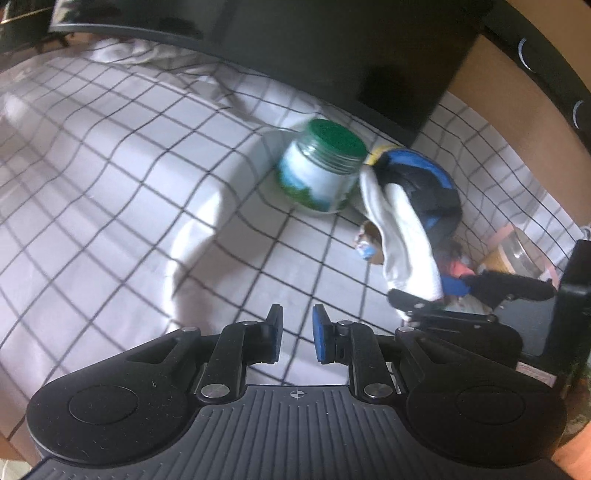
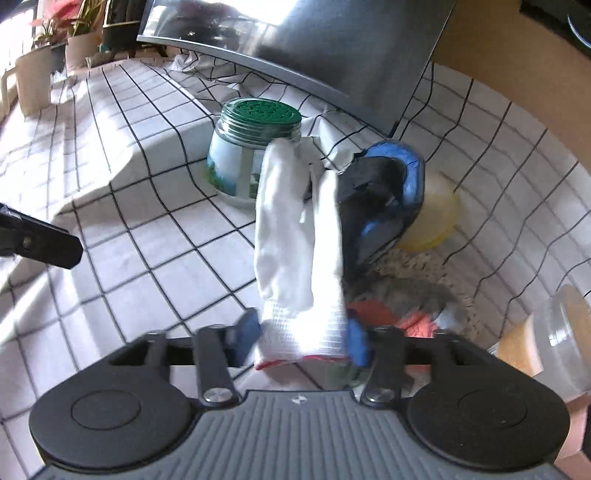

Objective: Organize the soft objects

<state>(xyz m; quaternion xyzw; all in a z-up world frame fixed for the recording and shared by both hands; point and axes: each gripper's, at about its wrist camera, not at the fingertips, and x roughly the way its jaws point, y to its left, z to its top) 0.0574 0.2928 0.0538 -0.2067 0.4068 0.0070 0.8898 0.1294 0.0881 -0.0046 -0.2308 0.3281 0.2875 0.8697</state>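
My right gripper [image 2: 301,338] is shut on the cuff of a white knitted glove [image 2: 295,236] and holds it up above the checked cloth; the glove also shows in the left wrist view [image 1: 402,229], with the right gripper [image 1: 436,295] beneath it. Behind the glove lies a black and blue soft item [image 2: 384,184], seen in the left wrist view [image 1: 424,181] too. Orange and grey soft pieces [image 2: 413,302] lie under it. My left gripper [image 1: 297,338] hovers over the cloth left of the glove, its jaws a narrow gap apart and empty.
A green-lidded jar [image 2: 251,147] stands behind the glove, also in the left wrist view [image 1: 325,166]. A dark monitor [image 2: 332,48] leans at the back. A yellow tub [image 2: 436,214] and a clear container [image 2: 554,332] sit to the right. Potted plants [image 2: 74,33] stand far left.
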